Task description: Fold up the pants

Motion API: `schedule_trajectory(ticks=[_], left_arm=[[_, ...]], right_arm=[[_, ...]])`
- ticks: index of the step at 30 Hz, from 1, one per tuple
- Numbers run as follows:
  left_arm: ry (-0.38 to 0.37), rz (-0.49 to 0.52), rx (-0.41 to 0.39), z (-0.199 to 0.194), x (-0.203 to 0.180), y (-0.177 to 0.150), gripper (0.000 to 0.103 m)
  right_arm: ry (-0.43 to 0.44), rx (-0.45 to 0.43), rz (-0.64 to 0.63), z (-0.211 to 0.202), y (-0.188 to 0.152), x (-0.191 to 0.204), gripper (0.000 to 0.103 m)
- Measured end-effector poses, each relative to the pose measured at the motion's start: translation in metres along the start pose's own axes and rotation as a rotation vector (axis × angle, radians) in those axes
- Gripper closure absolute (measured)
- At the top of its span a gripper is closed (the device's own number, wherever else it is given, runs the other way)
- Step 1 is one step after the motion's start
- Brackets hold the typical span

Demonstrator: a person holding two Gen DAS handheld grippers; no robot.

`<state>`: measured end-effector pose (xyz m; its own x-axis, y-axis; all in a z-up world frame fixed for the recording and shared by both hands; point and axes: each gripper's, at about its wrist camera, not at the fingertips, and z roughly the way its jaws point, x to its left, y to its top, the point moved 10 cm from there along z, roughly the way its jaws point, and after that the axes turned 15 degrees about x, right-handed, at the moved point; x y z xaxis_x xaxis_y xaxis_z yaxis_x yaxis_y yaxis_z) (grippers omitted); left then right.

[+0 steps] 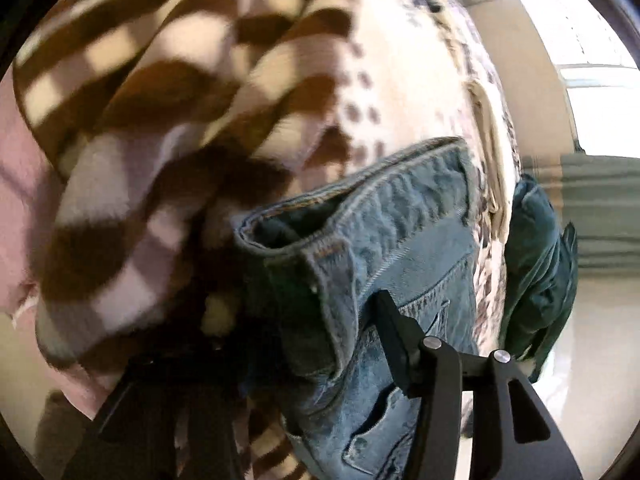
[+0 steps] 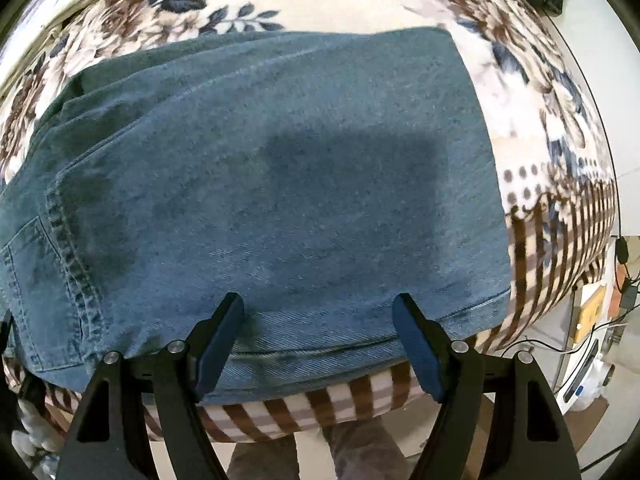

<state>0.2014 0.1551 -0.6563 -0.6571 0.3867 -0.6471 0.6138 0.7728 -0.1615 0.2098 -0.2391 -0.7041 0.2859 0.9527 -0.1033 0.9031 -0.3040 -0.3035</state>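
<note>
Blue denim pants [image 2: 280, 184] lie spread on a bed with a floral and striped blanket [image 2: 320, 4]. My right gripper [image 2: 318, 308] is open, its two fingers resting over the near hem edge of the denim, holding nothing. In the left wrist view the pants' waistband and pocket part [image 1: 372, 240] hangs up close. My left gripper [image 1: 344, 312] looks shut on this denim; one finger [image 1: 394, 324] shows against the cloth and the other is hidden behind the fabric.
A brown-and-cream checked blanket [image 1: 160, 92] fills the left wrist view. A dark green garment [image 1: 536, 264] hangs at the right. A window [image 1: 580, 52] is behind. A pale floor with cables and boxes [image 2: 592, 312] lies right of the bed.
</note>
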Motion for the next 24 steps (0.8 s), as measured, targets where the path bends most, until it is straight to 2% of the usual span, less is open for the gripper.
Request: schedule_trajectory(ticks=[1,4,8,10,11,12,15,18,20,21,22,24], left_arm=[[0.011,0.015,-0.013,-0.003,-0.002,-0.002,0.061],[0.027,0.044,-0.042,-0.017,-0.010,-0.008,0.063],[0.022,0.034,-0.049,-0.021,-0.014,-0.013,0.060],[0.050,0.039,-0.058,-0.016,-0.010,-0.007,0.060],[0.053,0.035,-0.055,-0.010,-0.011,-0.003,0.058],[0.041,0.029,-0.047,-0.002,-0.011,0.002,0.048],[0.018,-0.012,-0.051,0.013,-0.008,0.016,0.038],[0.007,-0.012,-0.078,0.012,-0.009,0.017,0.038],[0.019,0.013,-0.107,0.004,-0.013,0.011,0.044],[0.034,0.027,-0.124,-0.002,-0.014,0.008,0.058],[0.054,0.053,-0.141,-0.011,-0.018,0.003,0.067],[0.092,0.101,-0.171,-0.025,-0.030,-0.004,0.071]], right_arm=[[-0.006,-0.005,-0.004,-0.003,0.001,-0.001,0.025],[-0.024,-0.007,-0.011,-0.007,0.001,0.012,0.025],[-0.020,0.020,0.014,0.006,-0.003,0.012,0.025],[-0.012,0.029,0.030,0.008,-0.005,0.011,0.025],[-0.012,0.029,0.028,0.010,-0.002,0.014,0.025],[-0.011,0.029,0.023,0.010,0.004,0.011,0.025],[-0.014,0.020,0.004,-0.005,0.008,0.008,0.025],[-0.015,0.006,-0.012,-0.016,0.009,0.001,0.025],[-0.012,0.005,-0.016,-0.019,0.010,-0.001,0.025],[-0.010,0.005,-0.016,-0.021,0.009,-0.001,0.025],[-0.008,0.005,-0.015,-0.020,0.008,0.000,0.025],[-0.008,0.012,-0.017,-0.015,0.009,-0.004,0.025]])
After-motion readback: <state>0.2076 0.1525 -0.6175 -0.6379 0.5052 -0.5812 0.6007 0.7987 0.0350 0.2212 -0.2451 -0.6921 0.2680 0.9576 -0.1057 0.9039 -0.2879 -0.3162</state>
